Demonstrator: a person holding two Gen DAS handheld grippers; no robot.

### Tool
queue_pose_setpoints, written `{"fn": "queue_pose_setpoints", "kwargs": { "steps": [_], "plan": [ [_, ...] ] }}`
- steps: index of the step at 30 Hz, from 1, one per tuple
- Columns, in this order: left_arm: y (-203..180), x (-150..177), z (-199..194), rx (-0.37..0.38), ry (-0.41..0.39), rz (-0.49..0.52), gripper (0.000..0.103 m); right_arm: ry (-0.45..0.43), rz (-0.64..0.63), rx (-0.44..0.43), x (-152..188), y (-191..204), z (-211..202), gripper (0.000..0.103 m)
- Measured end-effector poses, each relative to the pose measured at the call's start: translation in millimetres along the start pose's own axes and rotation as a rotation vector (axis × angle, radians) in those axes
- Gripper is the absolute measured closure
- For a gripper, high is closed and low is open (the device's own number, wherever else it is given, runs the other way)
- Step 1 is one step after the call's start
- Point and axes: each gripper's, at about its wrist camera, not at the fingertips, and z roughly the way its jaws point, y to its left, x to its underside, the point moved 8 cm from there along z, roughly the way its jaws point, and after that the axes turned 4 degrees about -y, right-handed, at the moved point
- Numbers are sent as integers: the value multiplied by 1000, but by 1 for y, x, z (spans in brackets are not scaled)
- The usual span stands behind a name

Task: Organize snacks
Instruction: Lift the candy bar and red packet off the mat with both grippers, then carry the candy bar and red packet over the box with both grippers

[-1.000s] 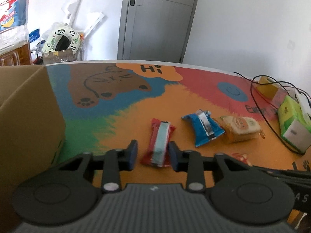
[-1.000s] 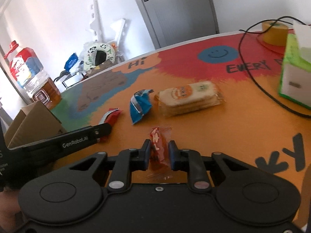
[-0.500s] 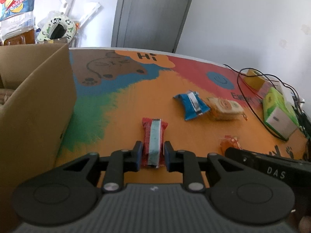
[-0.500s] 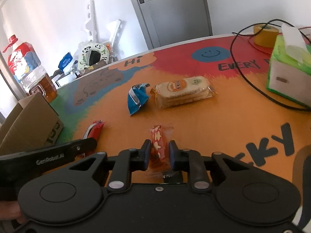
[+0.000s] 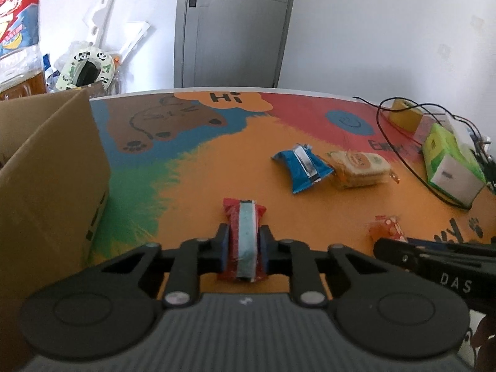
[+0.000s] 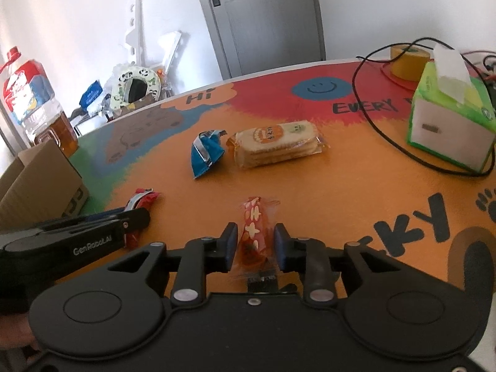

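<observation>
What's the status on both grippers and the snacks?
Left gripper shut on red snack. Right gripper just opened, orange candy loose between pads. Box path clear.

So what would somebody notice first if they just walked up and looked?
Probably the bright cartoon table mat, orange in the middle. Then the left gripper pinching a red snack, with a cardboard box beside it. The right gripper has an orange candy between its fingers.

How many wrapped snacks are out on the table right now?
4. A red snack bar with a pale stripe sits between the left fingers, a small orange candy packet between the right fingers, and a blue foil packet beside a clear-wrapped cracker stack. The cardboard box may hide more.
</observation>
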Motion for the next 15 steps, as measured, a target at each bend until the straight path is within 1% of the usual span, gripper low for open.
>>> {"fn": "queue_pose_setpoints", "kwargs": {
  "steps": [1, 2, 6, 9, 15],
  "plan": [
    [1, 0, -1, 5, 4, -4, 85, 5, 14, -18, 0, 0, 0, 81],
    [1, 1, -3, 11, 5, -8, 85, 11, 20, -26, 0, 0, -1, 82],
    [-1, 0, -15, 29, -11, -14, 85, -9, 36, -24, -1, 1, -8, 83],
    [-2, -3, -24, 39, -20, -25, 85, -26, 54, -45, -2, 2, -17, 83],
    [-2, -10, -51, 53, -61, -41, 85, -70, 48, -86, -9, 16, -39, 83]
  ]
}}
